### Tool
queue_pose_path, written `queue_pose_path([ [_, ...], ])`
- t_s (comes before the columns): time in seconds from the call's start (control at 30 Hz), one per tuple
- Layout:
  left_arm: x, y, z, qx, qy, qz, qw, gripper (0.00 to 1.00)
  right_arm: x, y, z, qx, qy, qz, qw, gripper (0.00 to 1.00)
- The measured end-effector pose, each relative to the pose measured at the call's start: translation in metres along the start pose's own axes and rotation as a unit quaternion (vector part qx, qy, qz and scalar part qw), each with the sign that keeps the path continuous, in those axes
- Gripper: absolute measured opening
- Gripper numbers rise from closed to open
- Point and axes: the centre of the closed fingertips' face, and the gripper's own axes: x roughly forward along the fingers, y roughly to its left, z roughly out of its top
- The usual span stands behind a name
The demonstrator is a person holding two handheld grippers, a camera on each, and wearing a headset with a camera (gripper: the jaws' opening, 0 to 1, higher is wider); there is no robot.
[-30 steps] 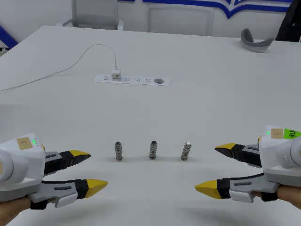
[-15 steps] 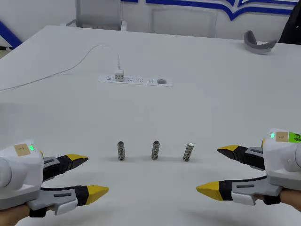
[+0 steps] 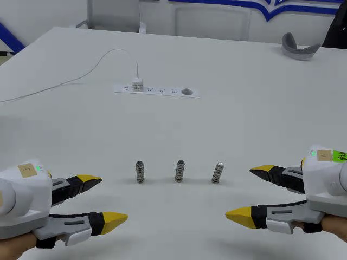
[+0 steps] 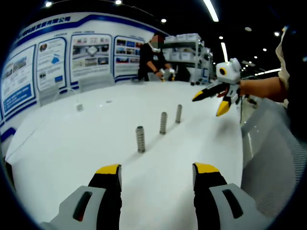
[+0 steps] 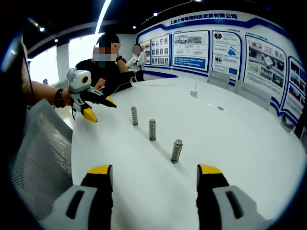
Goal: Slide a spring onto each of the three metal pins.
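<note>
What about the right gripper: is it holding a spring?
No, the right gripper is open and empty; the three springs stand on the table ahead of it.

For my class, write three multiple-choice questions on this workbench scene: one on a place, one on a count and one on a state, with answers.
1. The power strip lies: A. beyond the pins; B. between the claws; C. on the floor.
2. Pins standing on the table: A. two; B. three; C. five.
3. The left claw is: A. open and empty; B. shut on a spring; C. shut on a pin.
Answers: 1 A, it sits farther up the table than the pins. 2 B, three stand in a row. 3 A, its yellow tips are apart with nothing between them.
</note>
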Motion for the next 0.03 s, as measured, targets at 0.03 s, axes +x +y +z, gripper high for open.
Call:
queue_pose_path([
  [0.03,0.0001,0.0,0.0002,-0.001,0.0,0.0,1.0,0.61,0.0001,-0.0003,0.0002,0.0,-0.001,0.0,1.0,0.73],
])
